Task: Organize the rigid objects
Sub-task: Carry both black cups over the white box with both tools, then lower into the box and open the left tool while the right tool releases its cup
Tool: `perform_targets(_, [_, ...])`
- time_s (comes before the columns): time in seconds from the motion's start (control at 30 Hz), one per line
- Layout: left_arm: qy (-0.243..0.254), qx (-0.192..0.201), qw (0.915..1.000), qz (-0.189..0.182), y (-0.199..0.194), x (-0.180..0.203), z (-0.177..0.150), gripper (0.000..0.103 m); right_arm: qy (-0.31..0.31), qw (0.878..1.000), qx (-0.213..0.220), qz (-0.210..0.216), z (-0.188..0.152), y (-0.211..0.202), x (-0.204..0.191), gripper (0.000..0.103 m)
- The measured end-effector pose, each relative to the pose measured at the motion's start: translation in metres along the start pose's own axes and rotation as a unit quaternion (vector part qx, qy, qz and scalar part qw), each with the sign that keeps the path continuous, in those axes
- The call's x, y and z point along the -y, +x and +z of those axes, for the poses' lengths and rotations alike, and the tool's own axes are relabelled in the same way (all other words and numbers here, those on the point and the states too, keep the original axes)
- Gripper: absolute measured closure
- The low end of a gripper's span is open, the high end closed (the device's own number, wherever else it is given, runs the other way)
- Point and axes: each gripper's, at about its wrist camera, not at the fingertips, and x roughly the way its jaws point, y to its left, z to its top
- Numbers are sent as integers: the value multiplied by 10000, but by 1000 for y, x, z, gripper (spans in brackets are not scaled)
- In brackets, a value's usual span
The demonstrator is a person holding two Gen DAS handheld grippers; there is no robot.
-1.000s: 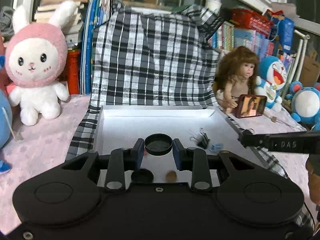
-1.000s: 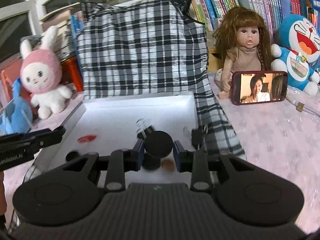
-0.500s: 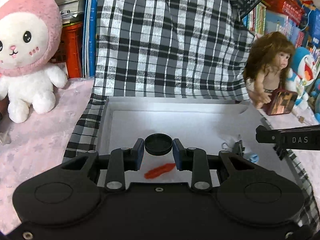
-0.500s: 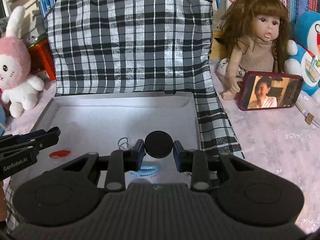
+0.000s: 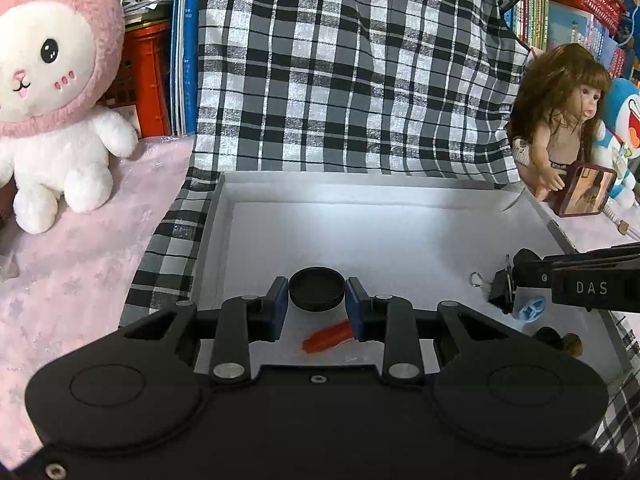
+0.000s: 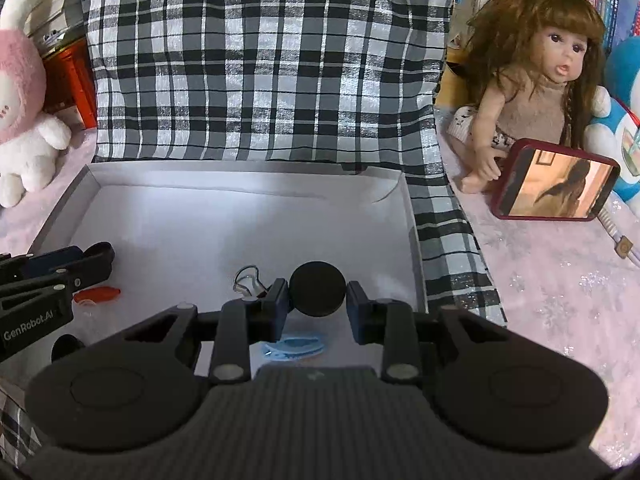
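Pink cloth (image 5: 80, 264) underlies a white tray (image 5: 400, 200), over which the left gripper (image 5: 317, 304) pinches a black cap (image 5: 317, 294) above an orange piece (image 5: 326, 336), while the right gripper (image 6: 318, 304) clamps a black disc (image 6: 317, 289) above a blue clip (image 6: 294, 346).

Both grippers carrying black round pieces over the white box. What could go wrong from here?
1. The left gripper pinches the black cap only at its rim; a small slip could drop it onto the red piece below.
2. The right gripper holds its black disc edge-on, so it may roll when released.
3. The binder clip and blue clip lie close by the right gripper's fingers; lowering could knock them.
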Motion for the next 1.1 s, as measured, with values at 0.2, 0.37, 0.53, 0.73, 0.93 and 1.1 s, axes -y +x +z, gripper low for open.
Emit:
perform_targets(0.2, [4, -64, 10000, 65, 4, -1, -2, 73, -271, 9989, 72, -377, 0, 2, -8, 66])
perform_targets(0.37, [46, -74, 9999, 65, 6, 1, -3, 73, -357, 9985, -24, -403, 1, 6, -12, 66])
perform_targets(0.53, [18, -80, 10000, 20, 6, 0, -3, 73, -236, 9995, -95, -195, 2, 7, -10, 66])
perform_targets(0.73, [38, -97, 9999, -14, 6, 1, -3, 73, -129, 9998, -166, 60, 1, 6, -9, 66])
perform_targets(0.93, [103, -92, 9999, -41, 7, 4, -4, 73, -43, 9996, -205, 208, 1, 7, -6, 65])
perform_targets(1.1, [159, -77, 9998, -43, 7, 7, -5, 73, -37, 9994, -206, 263, 0, 7, -7, 63])
